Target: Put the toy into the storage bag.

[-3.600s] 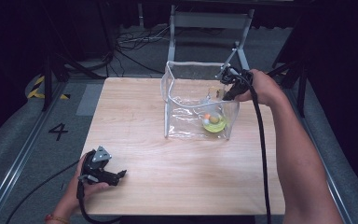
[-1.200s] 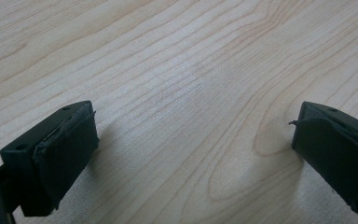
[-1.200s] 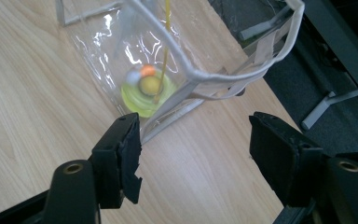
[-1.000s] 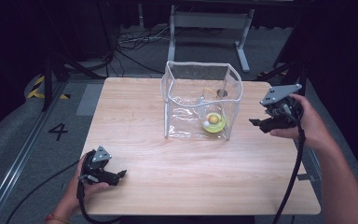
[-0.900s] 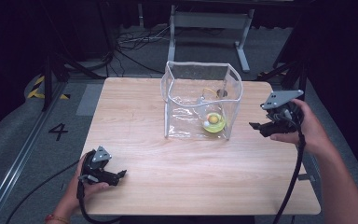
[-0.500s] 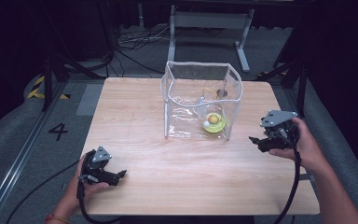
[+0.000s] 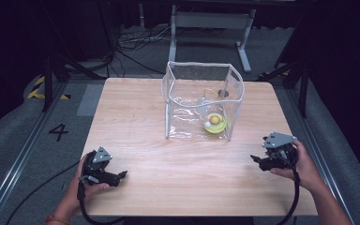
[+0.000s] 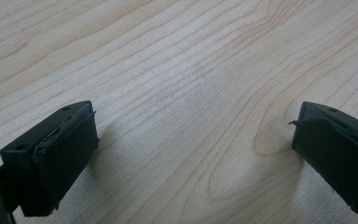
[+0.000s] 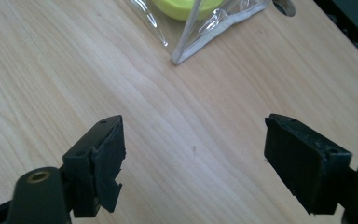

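A clear plastic bag point(image 7: 201, 101) stands upright and open at the back middle of the wooden table point(image 7: 140, 122). Inside it lies a yellow-green dish point(image 7: 215, 124) with small pale and orange pieces on it. My right gripper point(image 7: 258, 162) rests low at the table's right front, held by a hand, jaws wide open and empty. In the right gripper view point(image 9: 193, 163) the bag's near corner point(image 9: 186, 53) and the dish point(image 9: 182, 7) lie ahead. My left gripper point(image 7: 119, 176) sits at the left front, open over bare wood point(image 8: 191, 140).
A round hole point(image 9: 284, 7) is in the tabletop near the bag's corner. Black cables trail from both grippers off the front edge. A metal stand point(image 7: 211, 21) and floor cables lie beyond the table. A "4" mark point(image 7: 58, 132) is on the floor at left.
My right gripper has come out of the bag, swung right and back toward the table's front right, and now sits low there. The left gripper has not moved.
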### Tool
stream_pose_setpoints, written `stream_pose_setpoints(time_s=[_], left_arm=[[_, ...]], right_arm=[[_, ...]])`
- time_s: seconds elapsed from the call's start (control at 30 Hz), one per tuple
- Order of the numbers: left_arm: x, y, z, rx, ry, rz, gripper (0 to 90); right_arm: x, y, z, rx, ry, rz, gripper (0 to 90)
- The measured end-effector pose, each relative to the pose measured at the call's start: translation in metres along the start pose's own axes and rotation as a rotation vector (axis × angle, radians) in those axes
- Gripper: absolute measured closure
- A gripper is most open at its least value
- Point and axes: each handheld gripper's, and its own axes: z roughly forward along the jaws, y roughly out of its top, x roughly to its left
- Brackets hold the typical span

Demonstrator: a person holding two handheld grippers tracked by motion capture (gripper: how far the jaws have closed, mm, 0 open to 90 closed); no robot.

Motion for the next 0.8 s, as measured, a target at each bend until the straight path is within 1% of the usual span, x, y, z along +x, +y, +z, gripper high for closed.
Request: stream_pose_setpoints(time_s=[0.13,0.17,0.23,0.3,0.33,0.37,0.4,0.43,0.47,0.53,0.57,0.6,0.63,0.67,0.7,0.77,0.8], left_arm=[[0.0,0.0,0.0,-0.003,-0.001,-0.004,0.5],[0.0,0.0,0.0,-0.003,-0.001,-0.004,0.5],[0.0,0.0,0.0,0.0,-0.001,-0.004,0.5],[0.0,0.0,0.0,0.001,-0.002,-0.003,0.5],[0.0,0.0,0.0,0.001,-0.002,-0.003,0.5],[0.0,0.0,0.0,-0.001,-0.001,-0.003,0.5],[0.0,0.0,0.0,0.0,-0.001,-0.003,0.5],[0.0,0.0,0.0,-0.001,-0.001,-0.003,0.5],[0.0,0.0,0.0,-0.001,-0.001,-0.003,0.5],[0.0,0.0,0.0,-0.002,-0.001,-0.004,0.5],[0.0,0.0,0.0,-0.002,-0.001,-0.004,0.5],[0.0,0.0,0.0,0.0,-0.002,-0.003,0.5],[0.0,0.0,0.0,0.0,0.0,0.0,0.5],[0.0,0.0,0.0,-0.001,-0.002,-0.005,0.5],[-0.001,0.0,0.0,-0.003,0.0,-0.008,0.5],[0.0,0.0,0.0,-0.002,0.002,-0.005,0.5],[0.0,0.0,0.0,0.0,0.002,-0.005,0.5]], right_arm=[[0.004,-0.021,0.005,-0.027,0.002,0.026,20.1],[0.006,-0.029,0.007,-0.033,-0.005,0.042,20.2],[0.006,-0.039,0.01,-0.044,0.002,0.067,20.2],[0.007,-0.05,0.011,-0.07,-0.009,0.106,20.3],[0.006,-0.056,0.012,-0.082,0.0,0.134,20.3],[0.006,-0.062,0.013,-0.085,0.001,0.148,20.1],[0.006,-0.069,0.013,-0.09,-0.012,0.162,20.0],[0.006,-0.075,0.014,-0.096,-0.008,0.18,20.0],[0.006,-0.078,0.014,-0.097,-0.002,0.189,19.9],[0.005,-0.088,0.014,-0.104,-0.018,0.209,20.0],[0.005,-0.088,0.014,-0.104,-0.018,0.209,20.0],[0.005,-0.098,0.015,-0.114,-0.007,0.251,20.3],[0.005,-0.101,0.015,-0.114,-0.014,0.256,20.4],[0.005,-0.101,0.015,-0.114,-0.014,0.256,20.4],[0.005,-0.106,0.016,-0.119,-0.012,0.278,20.8],[0.004,-0.112,0.018,-0.124,0.013,0.319,18.9],[0.004,-0.112,0.018,-0.118,-0.006,0.334,17.8]])
